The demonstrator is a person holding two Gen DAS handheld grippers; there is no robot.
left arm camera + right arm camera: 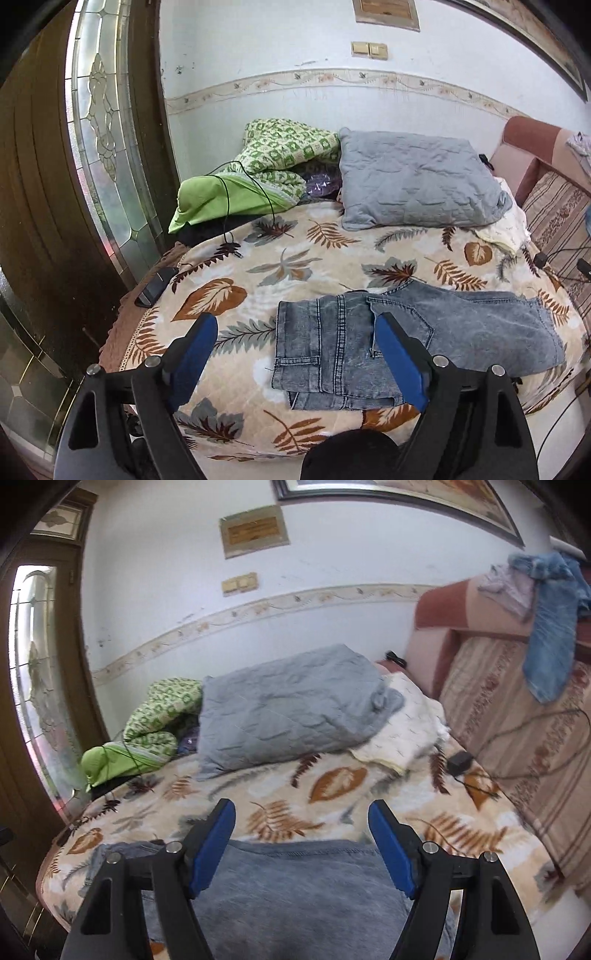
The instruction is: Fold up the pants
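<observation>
Grey-blue denim pants (424, 332) lie folded on the leaf-patterned bedspread (258, 266), near its front edge. My left gripper (295, 325) is open and empty, hovering above the left part of the pants. In the right wrist view the pants (303, 893) fill the space below my right gripper (301, 812), which is open and empty just above the cloth. Whether either gripper touches the pants I cannot tell.
A grey quilted pillow (417, 181) and a green patterned blanket (258, 166) lie at the back of the bed. A black cable (236, 206) and a dark phone (155, 288) lie at the left edge. A striped headboard (517, 738) with hanging clothes (550, 627) stands right. A charger (460, 762) lies nearby.
</observation>
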